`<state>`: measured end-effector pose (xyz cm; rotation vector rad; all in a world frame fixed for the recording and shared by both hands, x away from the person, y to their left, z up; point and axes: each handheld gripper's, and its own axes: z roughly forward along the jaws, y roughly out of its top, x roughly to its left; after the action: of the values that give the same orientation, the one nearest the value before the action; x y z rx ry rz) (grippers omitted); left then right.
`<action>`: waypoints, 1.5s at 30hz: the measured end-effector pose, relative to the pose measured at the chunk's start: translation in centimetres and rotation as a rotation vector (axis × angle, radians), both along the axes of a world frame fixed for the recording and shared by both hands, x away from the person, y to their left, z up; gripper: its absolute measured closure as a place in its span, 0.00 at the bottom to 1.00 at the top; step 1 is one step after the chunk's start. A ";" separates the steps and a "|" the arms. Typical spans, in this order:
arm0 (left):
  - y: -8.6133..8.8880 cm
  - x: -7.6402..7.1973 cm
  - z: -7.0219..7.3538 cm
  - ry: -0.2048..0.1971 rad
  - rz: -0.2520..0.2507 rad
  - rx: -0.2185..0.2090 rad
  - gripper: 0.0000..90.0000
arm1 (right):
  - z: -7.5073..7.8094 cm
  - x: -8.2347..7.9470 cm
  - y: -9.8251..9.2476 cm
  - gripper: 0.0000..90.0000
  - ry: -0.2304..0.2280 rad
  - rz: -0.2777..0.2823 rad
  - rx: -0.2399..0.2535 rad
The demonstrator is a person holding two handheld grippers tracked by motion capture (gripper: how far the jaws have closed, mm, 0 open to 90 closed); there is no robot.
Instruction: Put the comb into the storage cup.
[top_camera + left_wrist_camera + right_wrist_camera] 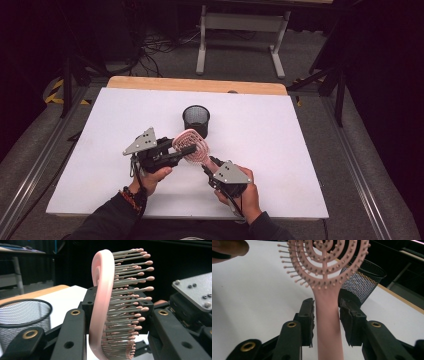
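Pink hairbrush (190,145) held above the bench (280,150), just near of the black mesh cup (196,120); left gripper (186,150) clamped on the brush head, right gripper (207,164) with jaws standing apart either side of the handle, not pressing it

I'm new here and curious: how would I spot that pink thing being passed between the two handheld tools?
Start at the white table and find the black mesh cup near its middle. Just in front of it, held between the left gripper and right gripper, is a pink hairbrush. Its open, ringed head bristling with round-tipped pins sets it apart.
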<state>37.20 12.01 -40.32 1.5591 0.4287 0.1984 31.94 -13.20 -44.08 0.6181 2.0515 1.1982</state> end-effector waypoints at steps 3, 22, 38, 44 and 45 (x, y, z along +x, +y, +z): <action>0.5 0.0 0.2 -0.006 0.012 0.002 0.70 | 0.0 -0.1 -0.1 0.65 -0.002 0.011 0.009; 3.1 -0.6 1.1 -0.096 0.101 0.088 0.70 | 0.6 -0.8 -3.2 0.22 -0.174 -0.037 -0.004; 4.6 -0.6 1.6 -0.133 0.172 0.091 0.70 | 0.0 -0.2 -5.5 0.15 -0.144 -0.075 0.054; 5.3 -0.4 1.8 -0.131 0.193 0.089 0.70 | -0.1 -0.1 -6.3 0.16 -0.146 -0.089 0.042; 5.4 -0.4 1.8 -0.129 0.194 0.086 0.70 | -0.2 0.0 -6.5 0.16 -0.143 -0.089 0.042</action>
<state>36.79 17.42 -38.56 1.5784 0.4752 0.4703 31.90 -19.67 -44.27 0.6190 1.8654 1.2015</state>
